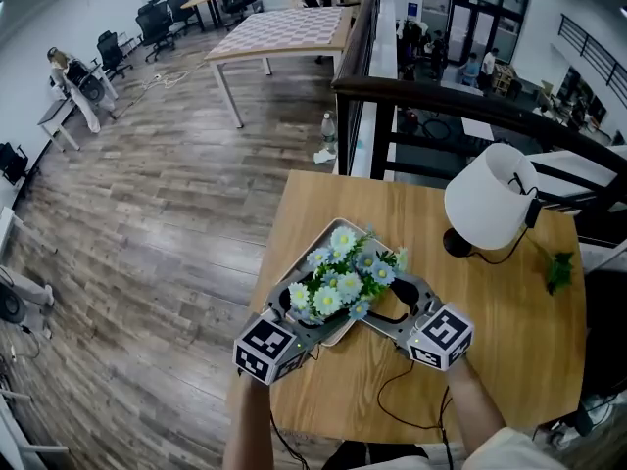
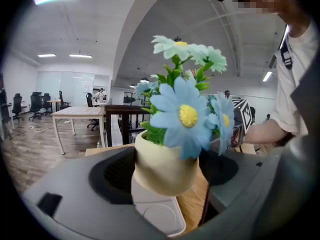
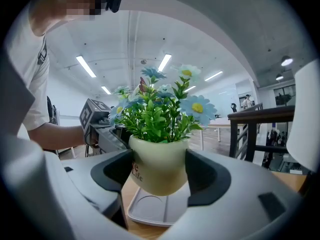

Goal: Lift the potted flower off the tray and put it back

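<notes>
Right gripper view looks along the right tongs (image 3: 159, 165), whose dark pads press on either side of the cream pot of the potted flower (image 3: 160, 176), just under its rim. That grip looks chosen so the pot's taper cannot slide down through the pads. The left tongs (image 2: 167, 174) pinch the same pot from the other side. One pad plainly touches its wall, while a blue petal hides the contact at the other pad. Taking it from two sides probably steadies a top-heavy load.

The pot hangs clear of the white tray (image 3: 150, 211), with its rounded base above the tray's bare round recess. Held there, it should only need to go straight down to be put back. Its long axis runs close to vertical, base toward the tray and stems and daisies upward. In the left gripper view it seems to lean a little, though the wide lens may cause that. Lettering on the pot wall faces the left tongs.

Under the tray lies the wooden counter (image 1: 509, 341). Farther back on it stand a white lamp (image 1: 490, 199) and, near the counter's right edge, a green sprig (image 1: 559, 270), both well apart from the tray. Beyond the counter runs a dark railing (image 1: 441, 106), then an open office floor with a checked table (image 1: 284, 32).
</notes>
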`<state>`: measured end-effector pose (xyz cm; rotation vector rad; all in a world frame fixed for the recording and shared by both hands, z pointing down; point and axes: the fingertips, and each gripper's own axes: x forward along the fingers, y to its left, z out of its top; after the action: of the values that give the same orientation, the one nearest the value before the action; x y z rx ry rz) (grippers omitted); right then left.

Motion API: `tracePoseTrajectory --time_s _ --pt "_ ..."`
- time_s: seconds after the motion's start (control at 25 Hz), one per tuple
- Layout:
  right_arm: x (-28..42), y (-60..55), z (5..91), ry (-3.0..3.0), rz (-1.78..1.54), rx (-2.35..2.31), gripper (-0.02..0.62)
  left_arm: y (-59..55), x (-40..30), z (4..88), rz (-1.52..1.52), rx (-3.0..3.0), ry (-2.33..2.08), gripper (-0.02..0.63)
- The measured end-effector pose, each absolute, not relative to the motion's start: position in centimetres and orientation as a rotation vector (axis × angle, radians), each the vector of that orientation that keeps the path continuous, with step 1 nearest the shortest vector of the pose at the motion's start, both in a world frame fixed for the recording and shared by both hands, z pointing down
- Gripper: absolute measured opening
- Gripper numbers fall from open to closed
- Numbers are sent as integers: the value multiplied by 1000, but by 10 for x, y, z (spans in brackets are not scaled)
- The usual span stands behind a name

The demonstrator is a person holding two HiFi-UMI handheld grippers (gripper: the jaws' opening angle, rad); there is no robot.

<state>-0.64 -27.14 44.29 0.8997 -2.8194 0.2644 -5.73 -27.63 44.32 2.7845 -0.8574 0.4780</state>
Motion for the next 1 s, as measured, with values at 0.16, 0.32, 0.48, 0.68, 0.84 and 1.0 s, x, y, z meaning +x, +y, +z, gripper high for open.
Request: tracePoseTrajectory --time_s 0.16,0.32,0.48,0.68,0.84,1.0 --pt "-4 -295 470 -2795 268 887 344 -300 -54 472 495 2764 -853 416" --pt "-2 -315 497 -2769 282 865 344 -319 -52 499 528 2739 -849 416" --pt "2 -335 518 -2759 319 858 344 -338 -48 519 556 2712 -836 414" --pt "14 -347 546 -2738 365 854 334 -352 -36 548 596 2671 -820 414" --pt "21 -359 565 -2711 350 856 333 -364 -27 567 618 2661 -800 414" --pt "30 -369 581 -2690 342 857 331 -375 -18 583 635 2655 -788 414"
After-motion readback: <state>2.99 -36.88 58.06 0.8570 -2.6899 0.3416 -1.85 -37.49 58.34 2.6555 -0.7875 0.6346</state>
